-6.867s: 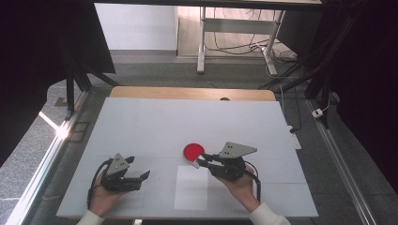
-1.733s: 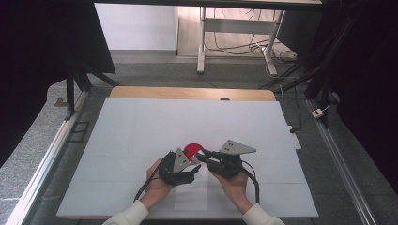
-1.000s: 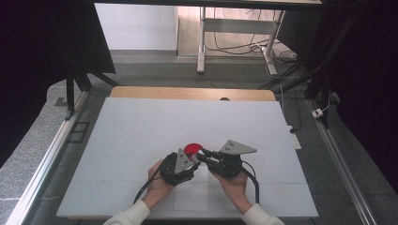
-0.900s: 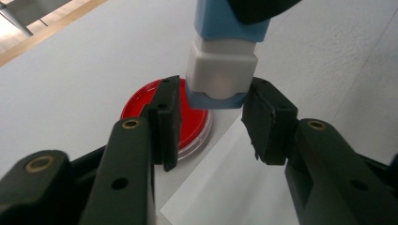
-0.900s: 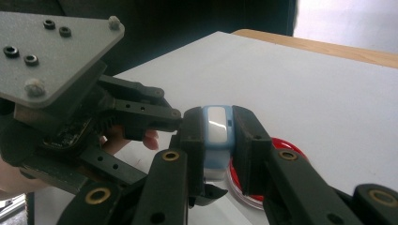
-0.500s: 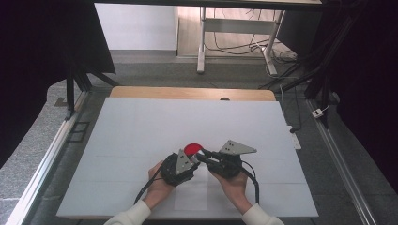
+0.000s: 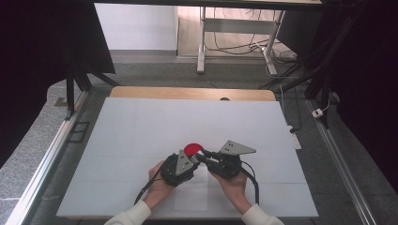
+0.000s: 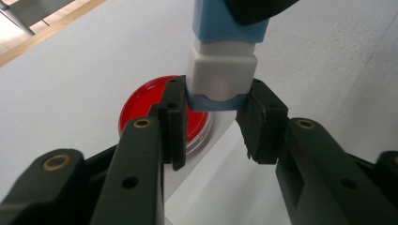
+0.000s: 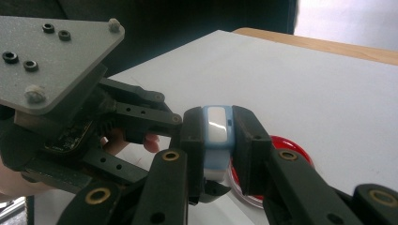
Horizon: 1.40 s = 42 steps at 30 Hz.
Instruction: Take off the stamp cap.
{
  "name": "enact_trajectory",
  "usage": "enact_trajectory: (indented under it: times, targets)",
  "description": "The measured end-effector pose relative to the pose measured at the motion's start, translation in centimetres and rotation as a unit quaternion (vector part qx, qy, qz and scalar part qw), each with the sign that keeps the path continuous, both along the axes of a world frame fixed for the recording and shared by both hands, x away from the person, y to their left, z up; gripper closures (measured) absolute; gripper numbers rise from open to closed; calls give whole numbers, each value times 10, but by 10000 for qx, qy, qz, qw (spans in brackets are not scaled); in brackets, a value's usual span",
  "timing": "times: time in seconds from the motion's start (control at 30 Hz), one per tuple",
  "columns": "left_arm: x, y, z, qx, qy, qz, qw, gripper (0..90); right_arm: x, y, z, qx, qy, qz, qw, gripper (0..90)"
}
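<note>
A small blue block with a white cap hangs just above the table, beside a red round dish. My right gripper is shut on the block's blue body. My left gripper meets it head-on, and its jaws have just been closing on the capped end; both pads now press the blue rim under the cap. In the high view the left gripper and right gripper touch noses at the dish's near edge. The dish lies flat behind the left jaw.
The white table has a wooden strip along its far edge. A white paper sheet lies under the hands near the front edge. Dark frame legs and cables stand beyond the table.
The left hand has come from the front left of the table to the middle, facing the right gripper. Over the last second both hands stay put.
</note>
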State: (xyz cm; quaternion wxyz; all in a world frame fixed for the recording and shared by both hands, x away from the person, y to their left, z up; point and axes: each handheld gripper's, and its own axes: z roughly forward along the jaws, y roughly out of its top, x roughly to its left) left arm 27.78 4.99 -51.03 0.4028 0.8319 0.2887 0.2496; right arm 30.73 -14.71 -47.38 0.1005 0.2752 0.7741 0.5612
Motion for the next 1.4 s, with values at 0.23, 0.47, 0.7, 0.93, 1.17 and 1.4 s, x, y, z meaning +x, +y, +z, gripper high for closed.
enact_trajectory:
  times: [0.23,0.47,0.7,0.93,1.17,1.4]
  targets:
    - [0,-1,-1,46,-42,12,10000,642,0,0,0,10,6,-17,10000,747]
    - [-2,0,-2,81,-130,82,9998,650,-1,1,-2,34,11,-44,10000,747]
    - [-3,0,-3,100,-237,61,9997,654,0,-1,-2,95,79,-49,9999,747]
    - [-2,0,-5,106,-173,24,9998,656,0,0,-2,5,78,-74,9999,747]
    - [-1,1,-6,13,-51,-26,10000,657,0,0,-2,-73,87,-83,9999,747]
    - [-1,0,-8,40,-10,-52,10000,658,0,1,-2,-124,112,-89,9998,747]
